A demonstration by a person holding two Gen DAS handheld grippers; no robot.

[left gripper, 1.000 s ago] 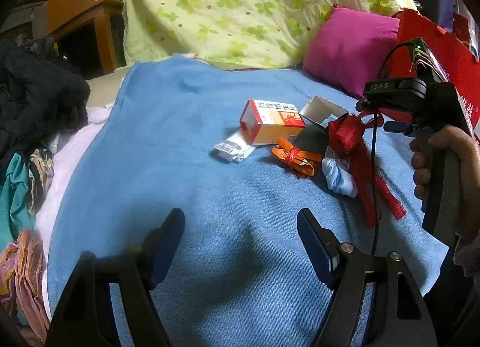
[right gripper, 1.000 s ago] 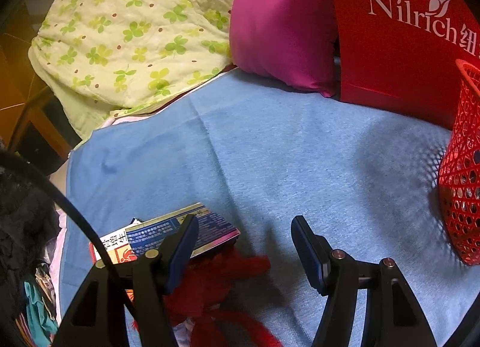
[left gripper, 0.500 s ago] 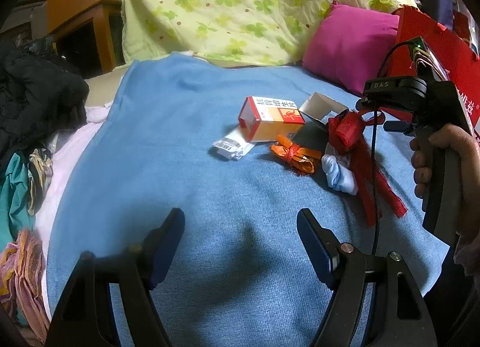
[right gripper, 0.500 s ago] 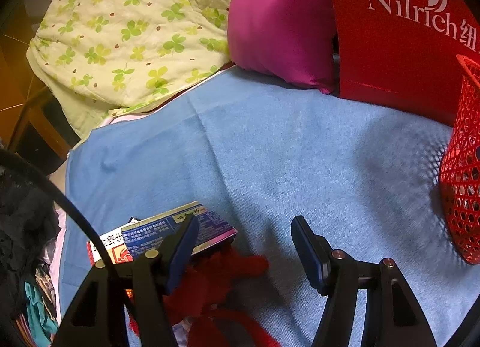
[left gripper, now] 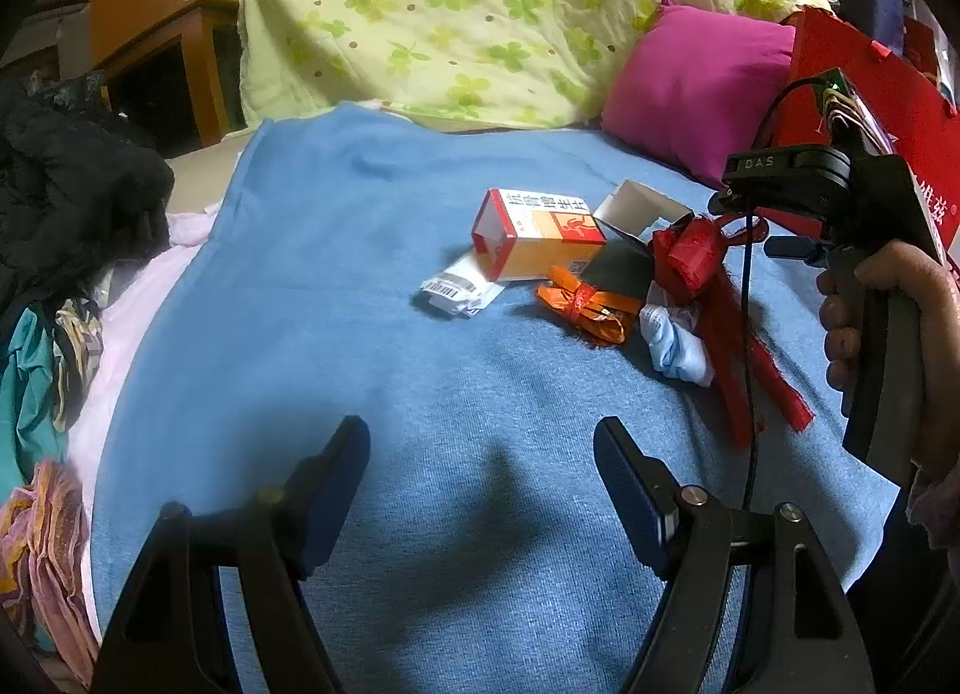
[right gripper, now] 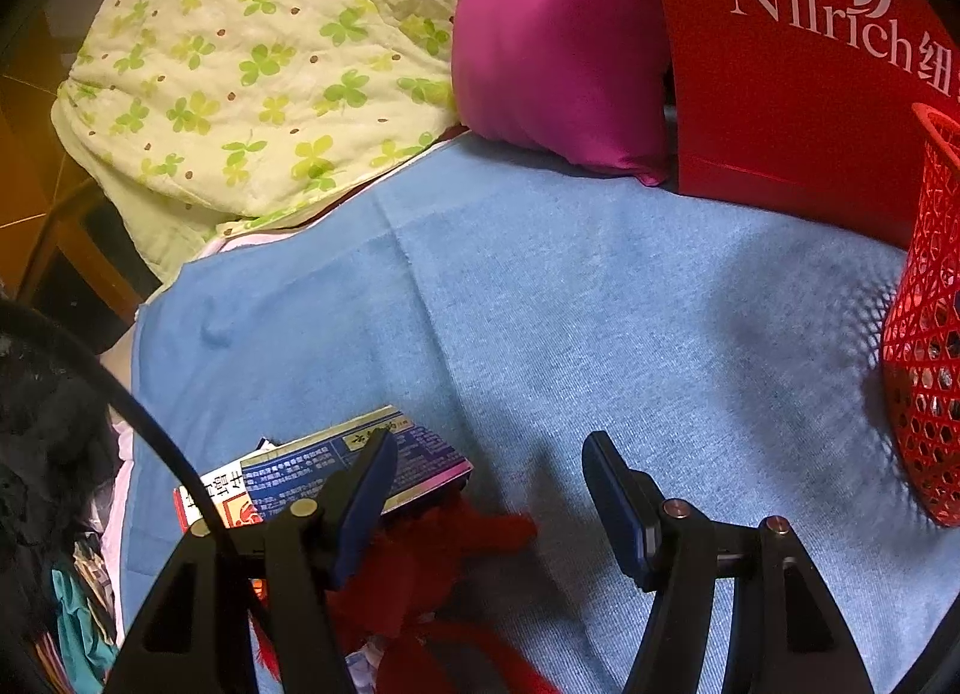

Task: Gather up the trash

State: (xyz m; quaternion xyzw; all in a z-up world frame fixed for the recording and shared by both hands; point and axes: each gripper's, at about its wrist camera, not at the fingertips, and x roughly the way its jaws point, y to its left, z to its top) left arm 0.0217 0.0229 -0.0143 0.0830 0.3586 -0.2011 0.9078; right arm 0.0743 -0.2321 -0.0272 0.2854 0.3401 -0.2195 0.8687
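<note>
Trash lies in a heap on the blue blanket [left gripper: 336, 286]: a red and orange medicine box [left gripper: 534, 232], a white barcode wrapper [left gripper: 456, 289], an orange tied wrapper [left gripper: 585, 307], a red ribbon [left gripper: 696, 262] and a white-blue crumpled piece [left gripper: 675, 346]. My left gripper [left gripper: 480, 490] is open and empty, well short of the heap. My right gripper [right gripper: 486, 490] is open and empty, just above the red ribbon [right gripper: 432, 544] and the box [right gripper: 336, 466]. A red mesh basket [right gripper: 924, 346] stands at the right edge.
A green clover quilt [left gripper: 480, 3] and a magenta pillow [left gripper: 702, 87] lie at the back. A red Nilrich bag [right gripper: 798, 63] stands behind the basket. Dark clothes [left gripper: 66, 202] pile at the left, beside a wooden cabinet [left gripper: 156, 45].
The left gripper has crept slightly forward and left. The right gripper view has barely shifted. Both stay open.
</note>
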